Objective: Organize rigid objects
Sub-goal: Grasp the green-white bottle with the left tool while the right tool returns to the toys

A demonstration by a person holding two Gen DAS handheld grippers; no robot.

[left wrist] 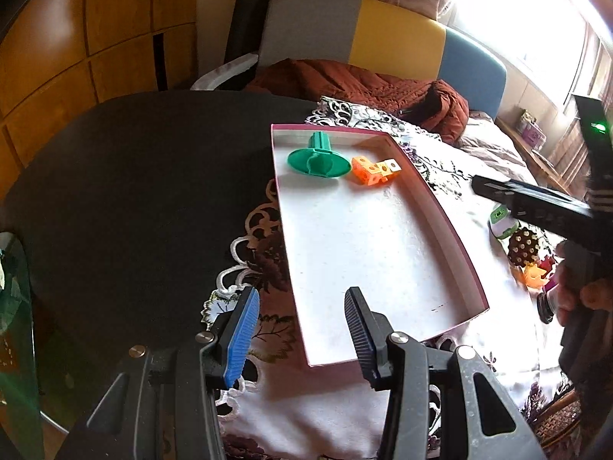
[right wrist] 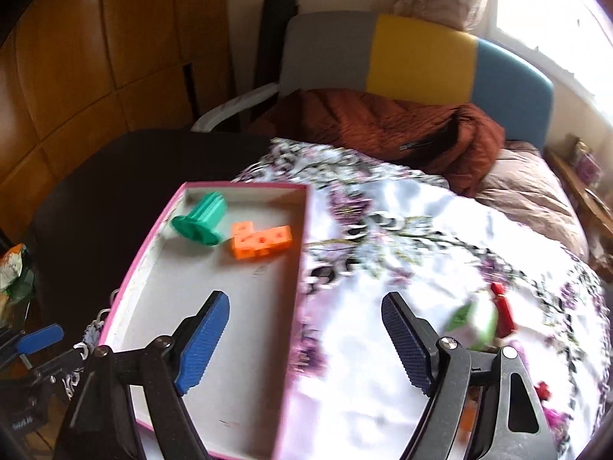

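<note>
Right hand-held gripper (right wrist: 304, 339): jaws wide apart, nothing between them. We read it as released and empty. It hangs over the right wall of the pink-edged tray (right wrist: 302, 237), one finger above the tray floor, the other above the flowered cloth (right wrist: 402, 237).

Left hand-held gripper (left wrist: 300, 331): jaws partly apart, nothing held. It hovers at the near left corner of the tray, straddling its left wall.

Already in the tray, at its far end: a green funnel-shaped piece (right wrist: 201, 220) and, just beside it, orange linked cubes (right wrist: 260, 243).

Still on the cloth, off the tray's right side: a green-and-white block (right wrist: 473, 324) touching or just beside a red piece (right wrist: 504, 312), both blurred in the right wrist view. From the left wrist view we also see a brown studded ball (left wrist: 524, 250) and a small orange piece (left wrist: 532, 274) near the worktop's right edge.

Risks, as we judge them:
- the loose pieces crowd together, so a closing jaw may nudge a neighbour or take two;
- the ball could roll off;
- soft cloth may bunch under a fingertip;
- the tray may be knocked and slide on the cloth.

Nearest loose thing, the green-and-white block, lies right of the right gripper's right finger, outside the jaws.
</note>
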